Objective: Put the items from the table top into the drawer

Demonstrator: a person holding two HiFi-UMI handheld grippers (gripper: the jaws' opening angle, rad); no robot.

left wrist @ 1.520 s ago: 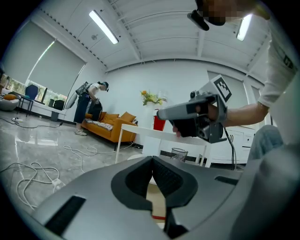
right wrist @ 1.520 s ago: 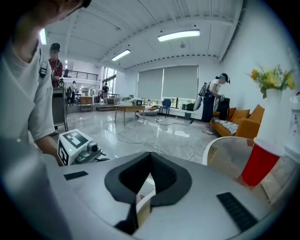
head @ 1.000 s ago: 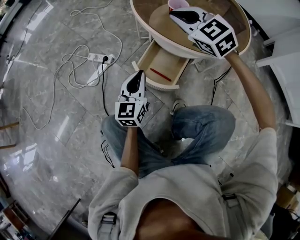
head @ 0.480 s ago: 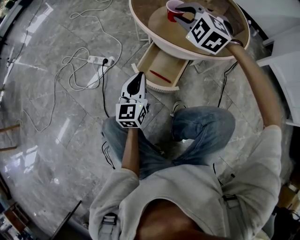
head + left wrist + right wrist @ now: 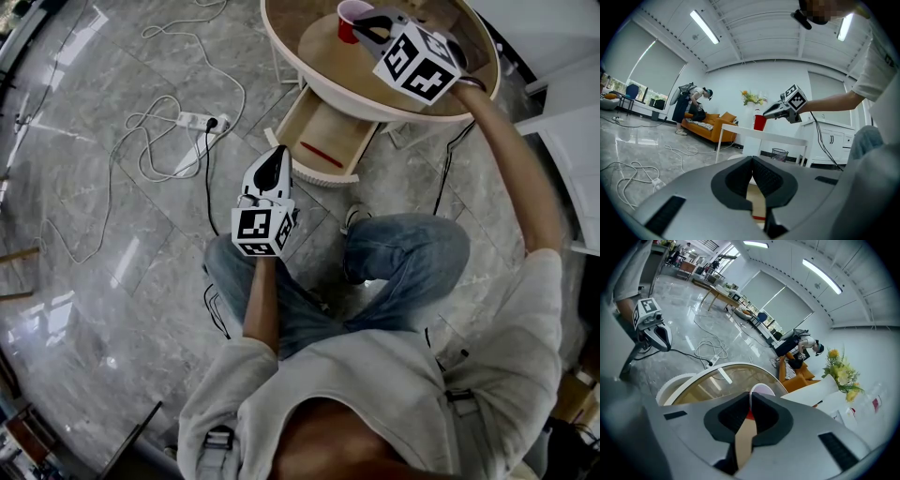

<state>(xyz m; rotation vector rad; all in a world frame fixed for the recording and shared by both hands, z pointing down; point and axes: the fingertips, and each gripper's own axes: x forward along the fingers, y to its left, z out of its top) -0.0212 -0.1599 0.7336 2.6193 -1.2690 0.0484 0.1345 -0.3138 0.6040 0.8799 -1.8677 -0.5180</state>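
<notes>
Jaws on the right gripper (image 5: 367, 22) have just been closing, and now they pinch the wall of the cup (image 5: 349, 19) at its rim, one pad inside and one outside. The cup is red with a pale inside. It stands upright near the far edge of the round worktop (image 5: 328, 56), with the gripper reaching to it at a downward slant from the person's right.

Below the worktop's near edge the drawer (image 5: 323, 120) is pulled out, and a thin red stick (image 5: 321, 151) lies across its floor.

The left gripper (image 5: 275, 159) hangs over the floor just in front of the drawer, pointing roughly level towards it. Its pads are pressed together with nothing between them, and it touches nothing.
</notes>
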